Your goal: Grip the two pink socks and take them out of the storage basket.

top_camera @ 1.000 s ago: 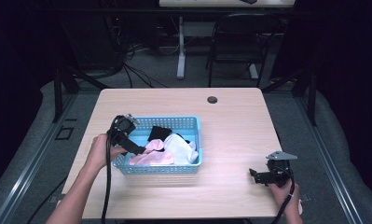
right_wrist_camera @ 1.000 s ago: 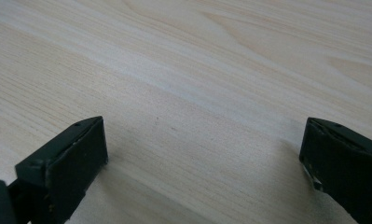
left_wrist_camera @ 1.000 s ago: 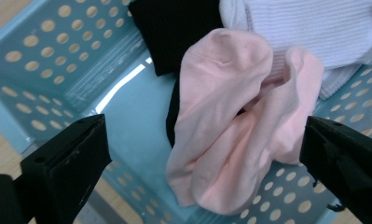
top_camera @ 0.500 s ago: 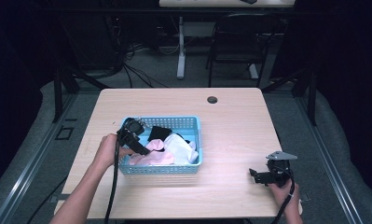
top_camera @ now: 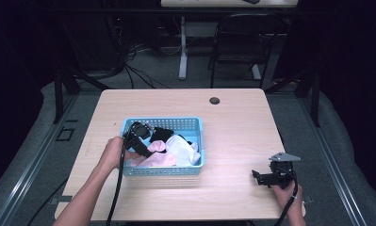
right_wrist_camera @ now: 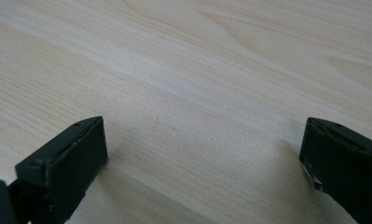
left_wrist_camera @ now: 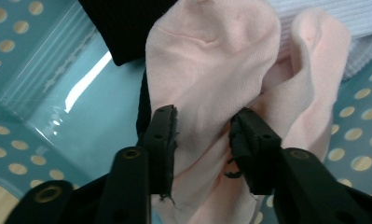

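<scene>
**Left gripper in the basket at a pink sock; right gripper spread over bare table**

1. Left side. The person's left hand (top_camera: 111,151) holds the left gripper (top_camera: 143,146) inside the blue basket (top_camera: 195,123), at the basket's left end. A black cable (top_camera: 117,188) trails from this gripper toward the near edge of the table.

2. Left gripper state. In the left gripper view, the left gripper (left_wrist_camera: 203,135) has a fold of the pink sock (left_wrist_camera: 211,65) lying between its two black jaws. Both jaws stand at the sides of the fabric. The pictures do not settle whether the jaws are pressed onto the sock or only set around it, so the grip state cannot be told.

3. Basket contents. The basket stands left of centre on the wooden table (top_camera: 237,117). It holds the pink sock (top_camera: 159,157), a black garment (top_camera: 161,133) behind it, and a white garment (top_camera: 183,150) toward the right end. In the left gripper view the black garment (left_wrist_camera: 123,23) lies at the top, touching the sock, the white garment (left_wrist_camera: 323,14) shows ribbed at the upper right, and the perforated basket floor (left_wrist_camera: 16,28) shows at the left.

4. Centre. A small dark round fitting (top_camera: 215,100) sits near the far edge of the table.

5. Right side. The person's right hand (top_camera: 285,190) holds the right gripper (top_camera: 257,176) near the front right corner, well apart from the basket. In the right gripper view the right gripper (right_wrist_camera: 202,154) has its jaws spread wide, with bare wood grain between them and nothing grasped.
</scene>
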Motion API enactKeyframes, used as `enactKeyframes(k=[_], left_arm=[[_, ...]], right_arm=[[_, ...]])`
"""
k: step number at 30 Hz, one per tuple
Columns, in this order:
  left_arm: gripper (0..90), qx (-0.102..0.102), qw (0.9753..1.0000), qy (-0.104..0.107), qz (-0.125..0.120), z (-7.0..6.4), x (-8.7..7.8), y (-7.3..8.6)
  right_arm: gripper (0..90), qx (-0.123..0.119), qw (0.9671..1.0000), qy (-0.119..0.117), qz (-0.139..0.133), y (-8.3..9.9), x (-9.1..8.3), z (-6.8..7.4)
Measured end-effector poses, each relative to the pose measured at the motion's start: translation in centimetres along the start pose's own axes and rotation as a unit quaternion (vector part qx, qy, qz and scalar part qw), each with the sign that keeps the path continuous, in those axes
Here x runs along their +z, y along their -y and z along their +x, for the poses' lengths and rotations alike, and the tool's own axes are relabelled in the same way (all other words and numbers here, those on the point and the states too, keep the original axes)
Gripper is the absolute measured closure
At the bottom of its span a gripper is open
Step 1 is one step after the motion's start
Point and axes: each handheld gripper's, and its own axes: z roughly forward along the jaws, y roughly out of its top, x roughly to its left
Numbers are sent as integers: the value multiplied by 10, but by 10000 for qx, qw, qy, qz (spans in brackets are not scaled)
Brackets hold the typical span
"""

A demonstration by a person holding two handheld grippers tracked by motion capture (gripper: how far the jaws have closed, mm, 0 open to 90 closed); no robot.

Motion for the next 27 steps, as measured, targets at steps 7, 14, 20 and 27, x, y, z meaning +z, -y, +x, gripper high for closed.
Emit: enactKeyframes(k=[7,14,20,27], left_arm=[[783,-34,10000,5,30,-1,3,0],[831,-39,10000,5,73,-1,-2,-1],[836,13,9999,-55,89,0,-14,-2],[840,28,9999,-111,58,1,-25,-5]], right_arm=[[3,2,10000,-1,1,0,0,0],[3,12,10000,-10,-11,0,0,0],[3,2,10000,-4,-2,0,0,0],[4,10,10000,-9,-11,0,0,0]])
